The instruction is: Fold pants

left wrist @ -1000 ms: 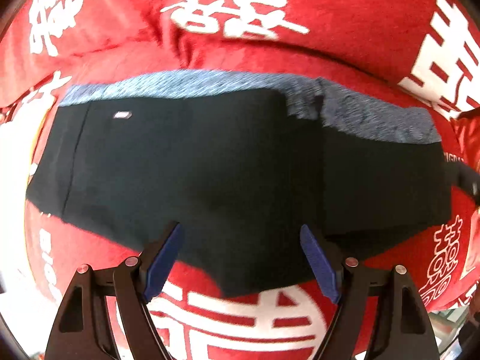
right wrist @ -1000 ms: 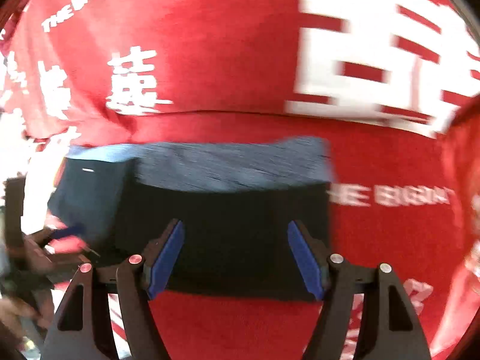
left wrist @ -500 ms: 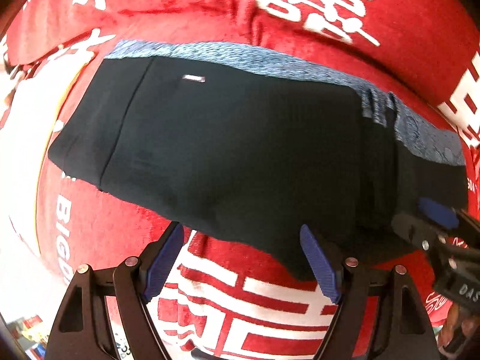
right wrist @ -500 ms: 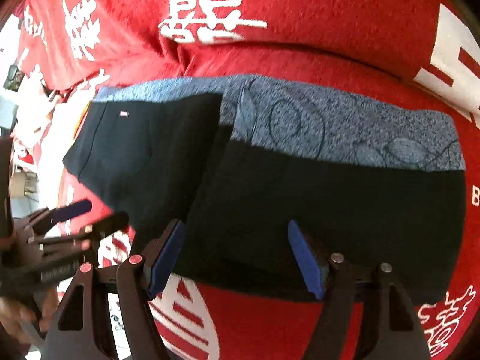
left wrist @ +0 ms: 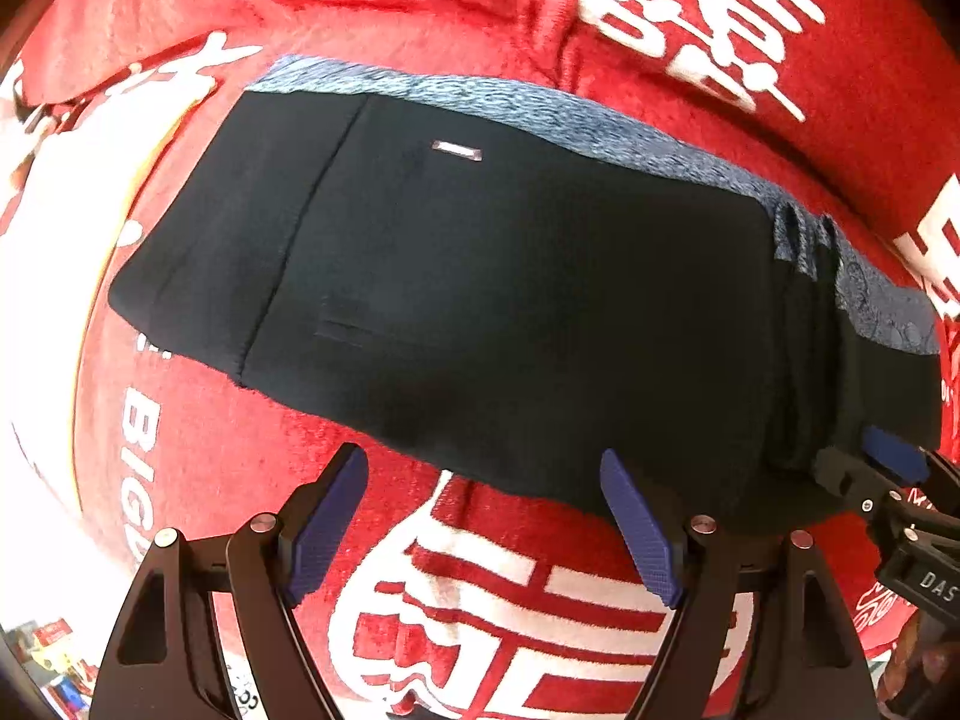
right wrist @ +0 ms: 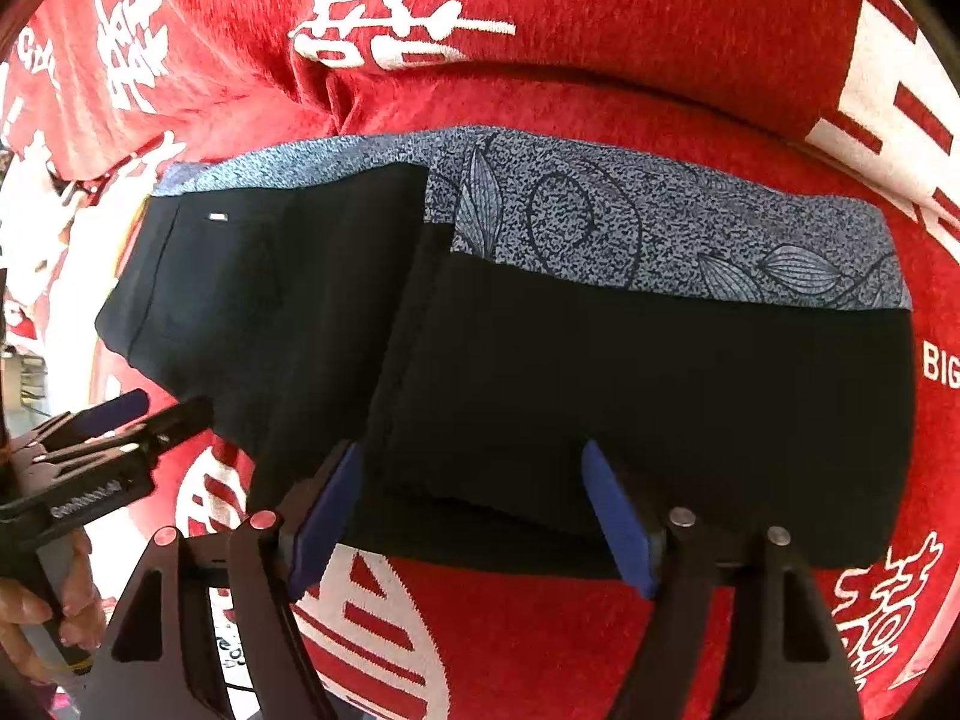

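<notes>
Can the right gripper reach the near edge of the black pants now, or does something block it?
Probably yes: the right gripper is open just before the pants, nothing between them.

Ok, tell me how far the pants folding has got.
Done: the pants lie on the red blanket, one side already folded over the other, patterned waistband along the far edge. In hand: nothing; the left gripper and right gripper are both open at the near edge. Left: probably another fold to finish.
</notes>
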Available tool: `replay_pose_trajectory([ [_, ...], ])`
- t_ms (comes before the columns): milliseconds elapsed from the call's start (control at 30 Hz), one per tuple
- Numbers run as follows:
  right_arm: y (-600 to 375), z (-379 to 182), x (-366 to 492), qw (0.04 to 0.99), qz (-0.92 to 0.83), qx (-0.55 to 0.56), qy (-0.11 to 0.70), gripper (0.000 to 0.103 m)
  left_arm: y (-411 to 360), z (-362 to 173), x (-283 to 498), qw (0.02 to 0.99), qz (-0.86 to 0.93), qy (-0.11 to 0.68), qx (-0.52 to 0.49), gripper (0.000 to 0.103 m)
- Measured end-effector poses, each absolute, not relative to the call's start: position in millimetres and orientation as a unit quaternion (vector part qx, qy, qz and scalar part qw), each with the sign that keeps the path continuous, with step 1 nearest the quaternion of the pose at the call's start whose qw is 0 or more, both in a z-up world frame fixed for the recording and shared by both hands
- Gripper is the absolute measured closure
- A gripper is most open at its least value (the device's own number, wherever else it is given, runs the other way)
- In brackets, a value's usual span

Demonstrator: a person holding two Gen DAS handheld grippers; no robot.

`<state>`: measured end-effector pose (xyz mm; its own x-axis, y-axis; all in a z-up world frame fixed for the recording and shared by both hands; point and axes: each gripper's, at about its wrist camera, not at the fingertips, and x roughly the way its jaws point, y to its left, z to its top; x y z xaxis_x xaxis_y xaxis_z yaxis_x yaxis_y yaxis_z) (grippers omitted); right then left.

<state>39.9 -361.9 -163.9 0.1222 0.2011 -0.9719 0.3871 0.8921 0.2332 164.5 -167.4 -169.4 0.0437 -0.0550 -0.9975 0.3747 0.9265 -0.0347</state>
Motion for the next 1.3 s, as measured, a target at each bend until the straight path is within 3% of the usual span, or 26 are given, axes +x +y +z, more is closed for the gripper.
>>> replay_pose_trajectory([
  [367,-342,-170,50,0.711,-0.077,0.162,0.680,0.013,-124,-176,178,0.723,-0.114,0.678,0.072,0.022],
  [967,-333,-174,53,0.705,-0.082,0.130,0.692,0.009,-66,-188,197,0.723,-0.092,0.684,0.032,0.022],
  [1300,-332,-178,54,0.706,-0.075,0.132,0.692,0.007,11,-193,241,0.736,-0.092,0.660,-0.116,0.022],
])
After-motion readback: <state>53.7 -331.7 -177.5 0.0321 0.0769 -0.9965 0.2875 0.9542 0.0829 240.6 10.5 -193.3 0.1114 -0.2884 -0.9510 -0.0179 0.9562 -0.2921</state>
